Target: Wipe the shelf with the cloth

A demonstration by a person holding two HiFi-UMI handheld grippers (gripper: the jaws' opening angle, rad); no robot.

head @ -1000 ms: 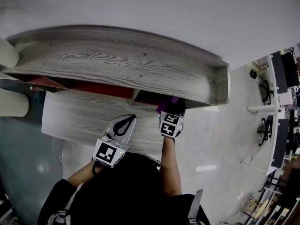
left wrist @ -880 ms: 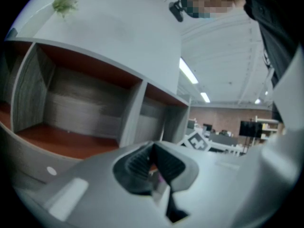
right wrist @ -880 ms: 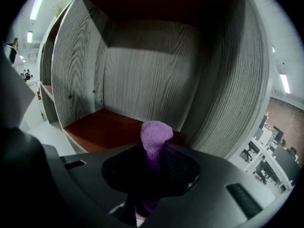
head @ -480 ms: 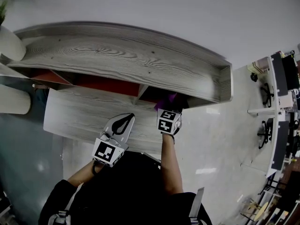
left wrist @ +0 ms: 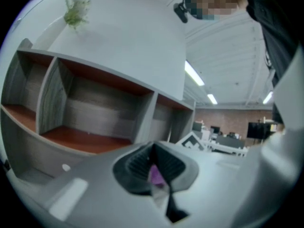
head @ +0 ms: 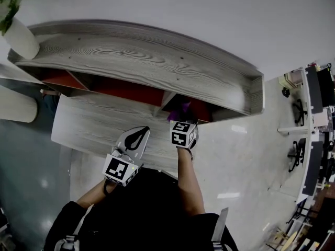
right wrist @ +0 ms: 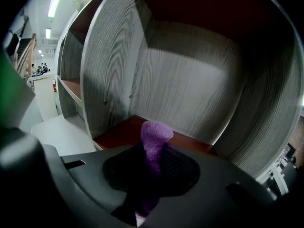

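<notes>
A grey wood-grain shelf unit (head: 146,61) with red-brown compartment floors lies ahead of me. My right gripper (head: 182,123) is shut on a purple cloth (head: 182,111) at the mouth of the right-hand compartment. In the right gripper view the cloth (right wrist: 154,139) stands up from the right gripper (right wrist: 151,167), just in front of the compartment's red-brown floor (right wrist: 124,133) and close to the left divider. My left gripper (head: 134,138) is shut and hangs over the lower grey board (head: 94,124), away from the cloth. A small purple speck shows at the seam of the left gripper (left wrist: 154,172).
A white pot with a green plant (head: 21,35) stands on the shelf's top at the left, and a second white cylinder (head: 15,111) sits below it. Desks and chairs (head: 309,119) fill the room at the right. Other shelf compartments (left wrist: 90,118) open to the left.
The right gripper with the cloth has shifted left, nearer the compartment's divider. The left gripper has stayed in place. My view has tilted slightly.
</notes>
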